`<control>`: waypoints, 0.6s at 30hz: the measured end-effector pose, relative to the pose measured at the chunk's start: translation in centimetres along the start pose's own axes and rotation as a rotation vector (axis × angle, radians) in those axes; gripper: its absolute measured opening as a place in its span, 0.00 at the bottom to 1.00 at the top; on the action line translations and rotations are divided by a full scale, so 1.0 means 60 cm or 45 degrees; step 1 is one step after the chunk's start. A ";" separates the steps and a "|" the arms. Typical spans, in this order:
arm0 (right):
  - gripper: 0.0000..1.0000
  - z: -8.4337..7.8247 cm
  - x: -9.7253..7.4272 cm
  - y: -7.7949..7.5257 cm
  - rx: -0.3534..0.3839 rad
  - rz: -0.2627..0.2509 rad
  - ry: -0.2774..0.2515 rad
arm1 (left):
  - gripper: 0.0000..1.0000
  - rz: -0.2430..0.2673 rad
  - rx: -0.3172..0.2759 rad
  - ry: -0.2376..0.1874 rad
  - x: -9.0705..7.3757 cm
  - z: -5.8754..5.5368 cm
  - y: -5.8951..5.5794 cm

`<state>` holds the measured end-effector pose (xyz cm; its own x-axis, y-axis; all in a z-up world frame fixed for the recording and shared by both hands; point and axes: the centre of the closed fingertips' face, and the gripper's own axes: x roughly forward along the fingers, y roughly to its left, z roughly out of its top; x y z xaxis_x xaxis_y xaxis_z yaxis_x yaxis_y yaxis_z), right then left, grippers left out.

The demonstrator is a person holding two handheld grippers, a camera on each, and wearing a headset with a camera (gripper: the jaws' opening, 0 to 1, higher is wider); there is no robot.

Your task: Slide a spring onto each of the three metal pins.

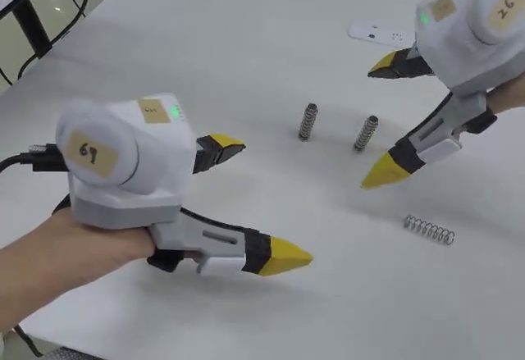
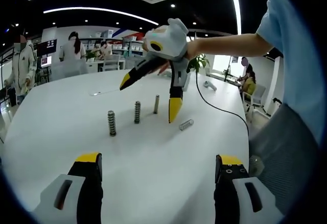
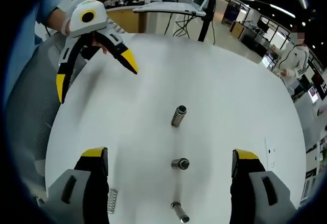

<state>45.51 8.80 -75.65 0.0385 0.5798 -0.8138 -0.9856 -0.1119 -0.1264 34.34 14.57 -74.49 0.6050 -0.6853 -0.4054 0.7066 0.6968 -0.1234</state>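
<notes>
White, smooth tabletop [image 1: 205, 32] beneath both hand-held grippers. Standing upright on it, between the left gripper [image 1: 271, 198] and the right gripper [image 1: 384, 118]: a first metal pin sleeved in a grey coil spring [image 1: 308, 121], then a second spring-sleeved metal pin [image 1: 366, 133] nearer the right gripper's lower jaw tip, and, in the left gripper view, a bare steel pin [image 2: 156, 104] just beside that same jaw. Lying flat near that jaw tip without touching it, a loose silver coil spring [image 1: 429, 230]; beyond the right gripper, a flat white plastic piece [image 1: 381, 32].
</notes>
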 end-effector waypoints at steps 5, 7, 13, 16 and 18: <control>0.99 -0.003 -0.014 0.000 0.035 -0.031 -0.034 | 0.89 0.002 0.002 -0.012 -0.001 0.010 0.003; 0.99 0.000 -0.023 0.005 0.072 -0.049 -0.069 | 0.88 -0.001 0.011 -0.012 -0.001 0.013 0.004; 0.99 -0.007 -0.048 0.025 0.152 -0.116 -0.140 | 0.88 -0.014 0.036 -0.013 0.005 0.022 0.001; 0.98 -0.019 -0.066 0.037 0.203 -0.161 -0.164 | 0.88 -0.026 0.044 -0.011 0.010 0.024 -0.002; 0.97 -0.027 -0.075 0.046 0.256 -0.176 -0.176 | 0.88 -0.035 0.052 -0.011 0.014 0.026 -0.005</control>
<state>42.86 4.55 -73.26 0.1659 0.6845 -0.7099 -0.9859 0.1305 -0.1045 35.19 13.46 -73.34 0.5880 -0.7061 -0.3946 0.7373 0.6685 -0.0976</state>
